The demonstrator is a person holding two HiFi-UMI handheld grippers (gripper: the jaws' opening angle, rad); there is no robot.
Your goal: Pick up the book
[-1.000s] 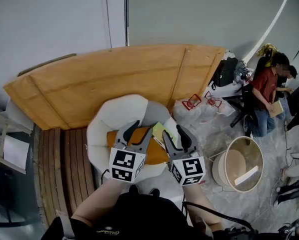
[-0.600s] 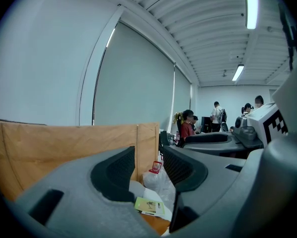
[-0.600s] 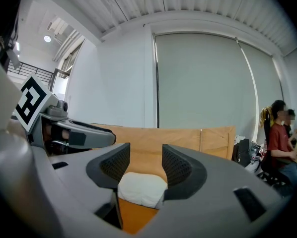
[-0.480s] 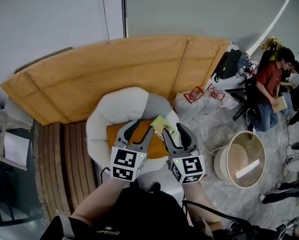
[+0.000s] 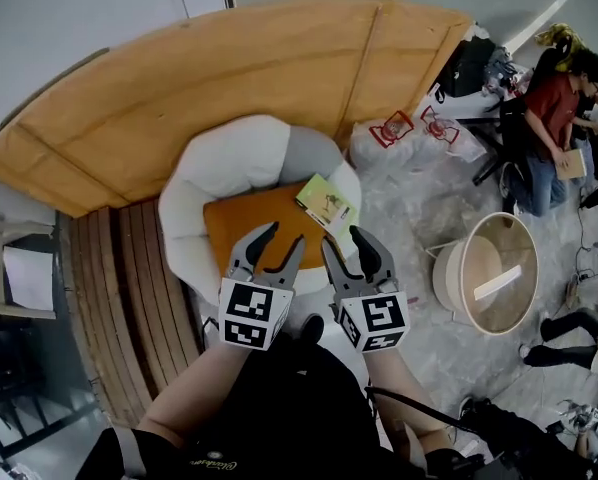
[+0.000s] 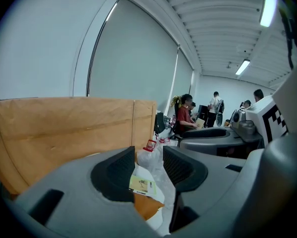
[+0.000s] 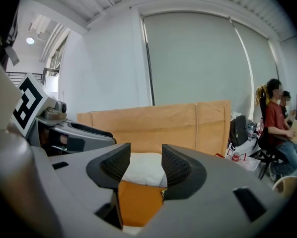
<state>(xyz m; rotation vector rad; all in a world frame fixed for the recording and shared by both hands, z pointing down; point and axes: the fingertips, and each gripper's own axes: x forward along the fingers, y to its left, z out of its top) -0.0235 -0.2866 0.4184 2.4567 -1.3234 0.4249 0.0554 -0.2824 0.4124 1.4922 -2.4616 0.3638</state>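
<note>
The book [image 5: 325, 200], thin with a pale green cover, lies on the right part of an orange cushion [image 5: 249, 228] in a white armchair [image 5: 229, 158]. Both grippers hover side by side over the cushion's near edge, short of the book. My left gripper [image 5: 279, 243] is open and empty; in the left gripper view the book [image 6: 142, 185] shows past its jaws. My right gripper [image 5: 346, 243] is closing a little, its jaws still apart with nothing between them. The right gripper view looks over the cushion [image 7: 138, 202] to the white backrest [image 7: 144, 168].
A large bent plywood panel [image 5: 229, 78] stands behind the chair. Wooden slats [image 5: 129, 298] lie to its left. Plastic bags [image 5: 399, 133] and a round wooden tub [image 5: 489, 273] sit on the sheeted floor at right. People [image 5: 554, 118] sit at the far right.
Both grippers have sunk toward the chair. In the head view the book, earlier partly behind the fingertips, now lies in plain sight just beyond them.
</note>
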